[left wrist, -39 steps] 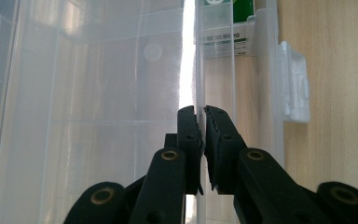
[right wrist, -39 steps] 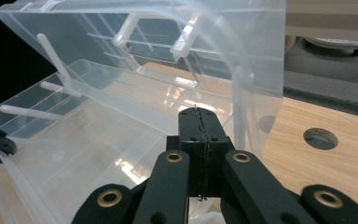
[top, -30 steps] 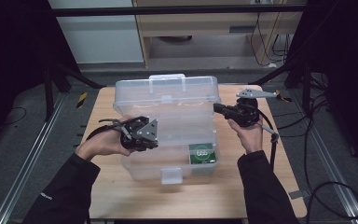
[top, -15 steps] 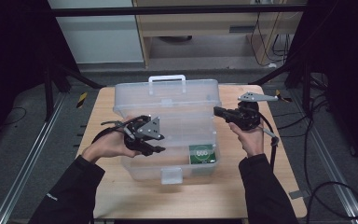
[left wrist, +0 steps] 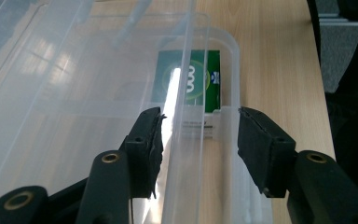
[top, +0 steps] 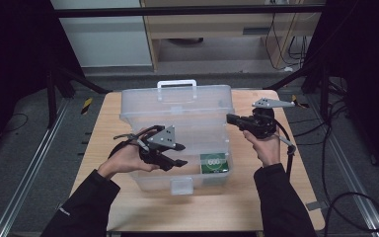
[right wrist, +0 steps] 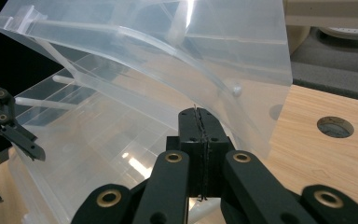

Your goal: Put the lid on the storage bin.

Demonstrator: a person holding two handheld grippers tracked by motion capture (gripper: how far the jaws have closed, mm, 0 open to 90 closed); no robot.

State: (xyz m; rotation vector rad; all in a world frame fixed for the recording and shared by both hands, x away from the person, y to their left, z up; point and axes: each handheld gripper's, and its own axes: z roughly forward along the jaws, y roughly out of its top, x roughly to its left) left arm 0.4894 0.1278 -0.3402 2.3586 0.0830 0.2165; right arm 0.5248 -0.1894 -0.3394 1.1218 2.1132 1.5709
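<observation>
A clear plastic storage box (top: 143, 116) with a white handle (top: 176, 84) stands on the wooden table, its clear lid (right wrist: 168, 46) raised. Inside, at the front right, lies a green packet (top: 213, 162) (left wrist: 205, 74). My left gripper (top: 183, 154) (left wrist: 198, 135) is at the box's front. Its jaws have just been opening and now straddle the box's front rim (left wrist: 186, 140) without pressing on it. My right gripper (top: 228, 118) (right wrist: 199, 114) is shut with nothing visible between the pads, its tips right at the lid's right edge.
The table (top: 256, 197) has bare wood in front of and beside the box, and a round hole (right wrist: 334, 127) at its right end. A cable (top: 288, 148) trails from the right gripper. Cabinets stand beyond the table's far edge.
The left gripper's jaws went from shut to wide apart, and it slid slightly toward the box's front. The lid's handle edge sits a little higher. The right gripper stayed put.
</observation>
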